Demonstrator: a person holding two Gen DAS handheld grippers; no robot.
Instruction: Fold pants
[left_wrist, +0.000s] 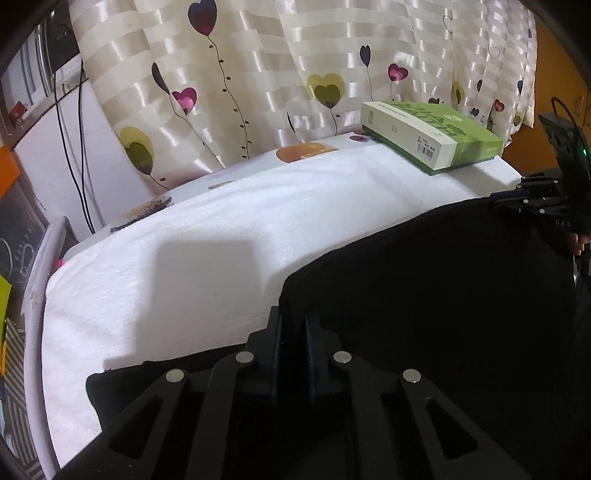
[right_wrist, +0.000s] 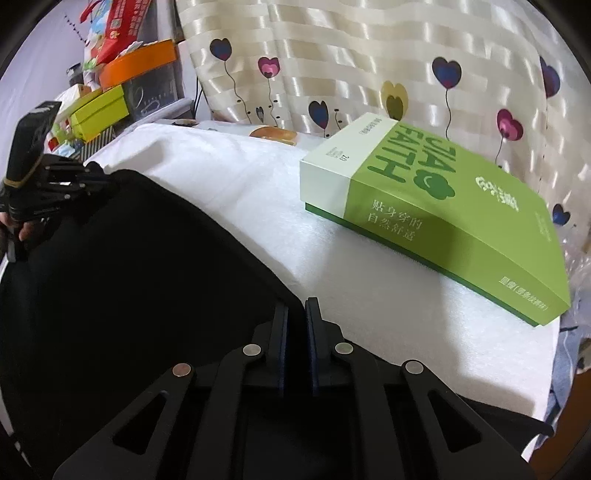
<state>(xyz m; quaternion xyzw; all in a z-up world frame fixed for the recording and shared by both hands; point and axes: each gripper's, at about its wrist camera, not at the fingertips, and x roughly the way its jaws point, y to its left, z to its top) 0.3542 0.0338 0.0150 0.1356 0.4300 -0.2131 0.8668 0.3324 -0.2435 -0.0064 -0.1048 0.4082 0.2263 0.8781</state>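
Black pants (left_wrist: 424, 288) lie on the white towel (left_wrist: 177, 258), nearer than the green box (right_wrist: 436, 218). Left gripper (left_wrist: 293, 317) and right gripper (right_wrist: 296, 314) each pinch a pants edge, jaws nearly closed. Advice: lift both corners level, carry toward the box, lay edges flush.

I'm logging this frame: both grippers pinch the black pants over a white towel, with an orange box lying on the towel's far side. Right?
Not quite: the box is green and white, not orange, as the right wrist view shows. The rest stands: the left gripper and right gripper pinch the black pants over the white towel.
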